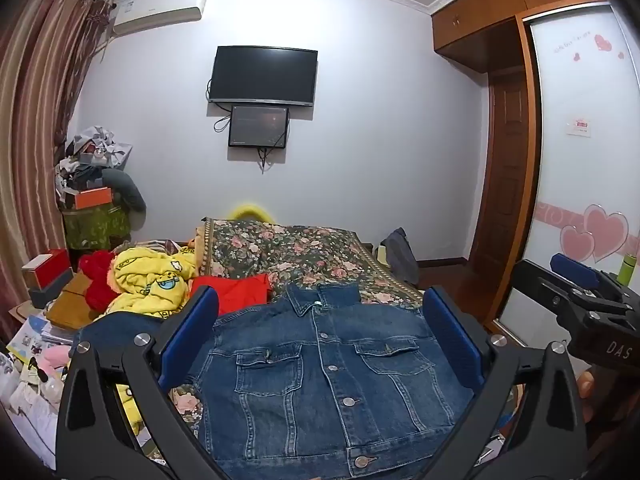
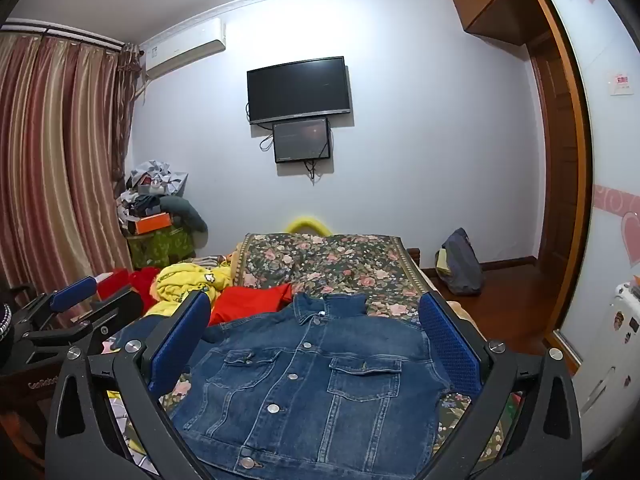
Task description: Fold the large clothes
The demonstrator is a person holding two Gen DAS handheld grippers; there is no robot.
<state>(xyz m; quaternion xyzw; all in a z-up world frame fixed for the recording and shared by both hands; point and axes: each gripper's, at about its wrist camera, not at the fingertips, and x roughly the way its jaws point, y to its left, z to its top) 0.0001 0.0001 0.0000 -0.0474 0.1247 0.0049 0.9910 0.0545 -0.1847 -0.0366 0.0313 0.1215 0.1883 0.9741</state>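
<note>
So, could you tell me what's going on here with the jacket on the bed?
A person holds a pair of tongs in each hand above a denim jacket spread front-up and buttoned on the flowered bed. Both the left tongs and the right tongs are wide open and hold nothing. Folding has not begun.

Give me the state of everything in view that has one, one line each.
Blue denim jacket: spread flat on the bed, front up, buttoned, unfolded.
Left gripper: open, empty, above the jacket.
Right gripper: open, empty, above the jacket.
Black wall television: screen dark.
Yellow printed garment: crumpled in a heap.
Red cloth: lying loose, unfolded.
</note>
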